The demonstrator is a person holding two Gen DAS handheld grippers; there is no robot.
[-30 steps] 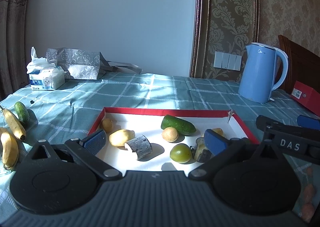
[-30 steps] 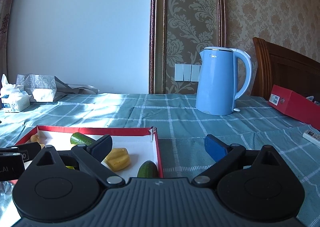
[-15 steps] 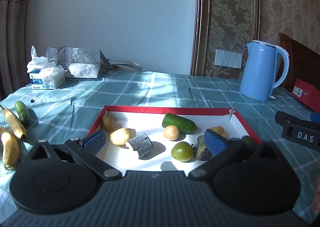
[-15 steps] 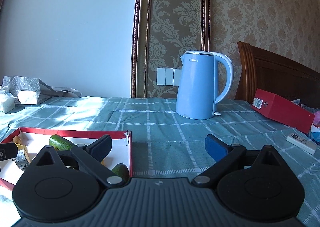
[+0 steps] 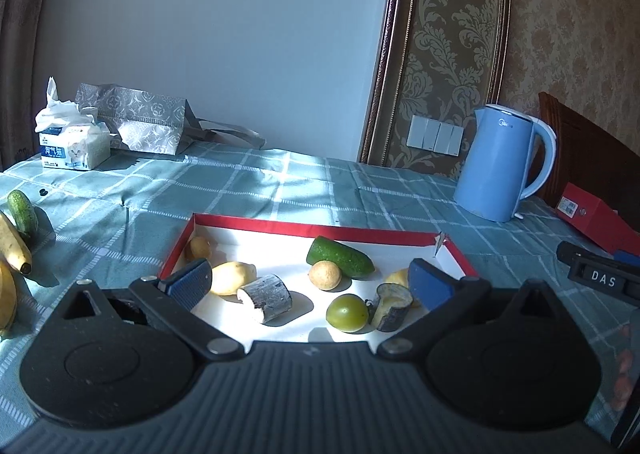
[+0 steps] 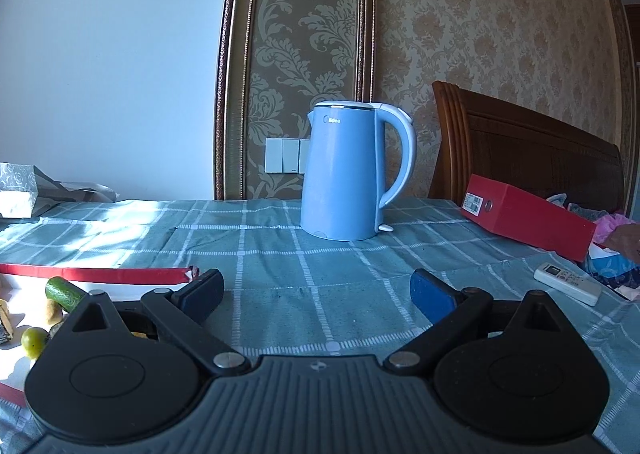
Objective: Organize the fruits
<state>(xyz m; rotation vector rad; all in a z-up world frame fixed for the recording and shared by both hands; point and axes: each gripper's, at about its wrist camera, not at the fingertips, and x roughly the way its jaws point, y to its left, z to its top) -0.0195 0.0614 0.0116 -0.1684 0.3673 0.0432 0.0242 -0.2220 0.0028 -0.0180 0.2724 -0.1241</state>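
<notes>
A red-rimmed white tray (image 5: 372, 235) holds a cucumber (image 5: 340, 256), a round brown fruit (image 5: 324, 275), a green tomato (image 5: 347, 313), a yellow potato-like piece (image 5: 233, 277), a grey cut chunk (image 5: 267, 297) and a cut eggplant piece (image 5: 391, 306). My left gripper (image 5: 308, 281) hovers open over the tray's near side, holding nothing. Bananas (image 5: 14, 250) and a small cucumber (image 5: 23, 210) lie on the cloth at far left. My right gripper (image 6: 318, 290) is open and empty over bare tablecloth, right of the tray (image 6: 120, 275).
A blue kettle (image 6: 346, 170) stands on the checked cloth behind the tray. A red box (image 6: 528, 216) and a remote (image 6: 568, 283) lie at right. A tissue box (image 5: 74, 146) and a grey bag (image 5: 140, 124) sit at the back left.
The right gripper has swung to the right, away from the tray, so the kettle now sits centred in its view. The left gripper has hardly moved.
</notes>
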